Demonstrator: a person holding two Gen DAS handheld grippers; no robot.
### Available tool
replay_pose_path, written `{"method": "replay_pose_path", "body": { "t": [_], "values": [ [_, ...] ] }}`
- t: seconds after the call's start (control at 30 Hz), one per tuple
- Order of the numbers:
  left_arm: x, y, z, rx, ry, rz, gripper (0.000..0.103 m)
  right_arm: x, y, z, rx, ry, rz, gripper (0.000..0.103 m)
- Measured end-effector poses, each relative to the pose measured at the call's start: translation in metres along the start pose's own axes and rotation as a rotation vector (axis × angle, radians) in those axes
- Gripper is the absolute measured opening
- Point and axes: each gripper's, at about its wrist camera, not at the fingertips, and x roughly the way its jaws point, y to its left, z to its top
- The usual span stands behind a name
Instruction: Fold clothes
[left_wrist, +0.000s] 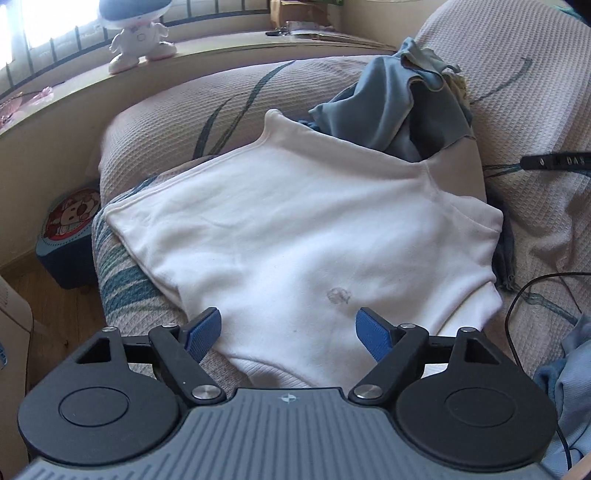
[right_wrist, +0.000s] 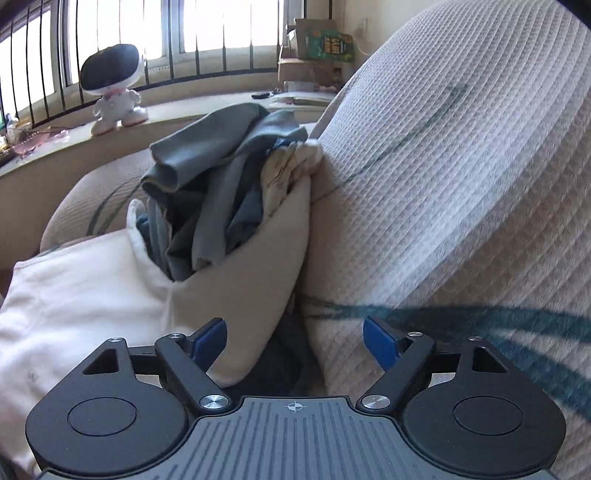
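A white sweatshirt (left_wrist: 295, 229) lies spread on the sofa seat, with a small grey mark near its lower middle. My left gripper (left_wrist: 288, 326) is open just above its near edge, holding nothing. In the right wrist view the same white garment (right_wrist: 85, 291) lies at the left, its beige sleeve (right_wrist: 251, 277) rising against the sofa back. My right gripper (right_wrist: 295, 338) is open and empty, its left fingertip (right_wrist: 210, 339) close beside that sleeve. A heap of grey-blue clothes (left_wrist: 399, 110) sits behind the sweatshirt, and it also shows in the right wrist view (right_wrist: 214, 184).
The sofa has a beige waffle cover with teal stripes (right_wrist: 443, 184). A toy robot (left_wrist: 140, 37) stands on the window sill. A black cable (left_wrist: 524, 295) and a black device (left_wrist: 554, 162) lie at the right. A printed stool (left_wrist: 70, 236) stands on the floor at left.
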Motion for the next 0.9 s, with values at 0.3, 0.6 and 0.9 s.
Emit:
{"method": "replay_pose_path", "body": {
  "t": [0.3, 0.6, 0.9],
  "values": [
    [0.034, -0.018, -0.001, 0.059, 0.052, 0.014, 0.042, 0.062, -0.002, 0.058, -0.020, -0.077, -0.016, 0.080],
    [0.051, -0.004, -0.005, 0.003, 0.080, 0.038, 0.042, 0.098, -0.008, 0.061, 0.080, -0.046, 0.005, 0.063],
    [0.056, -0.003, -0.006, -0.024, 0.085, 0.042, 0.049, 0.088, -0.016, 0.048, 0.082, -0.049, 0.050, 0.064]
  ]
}}
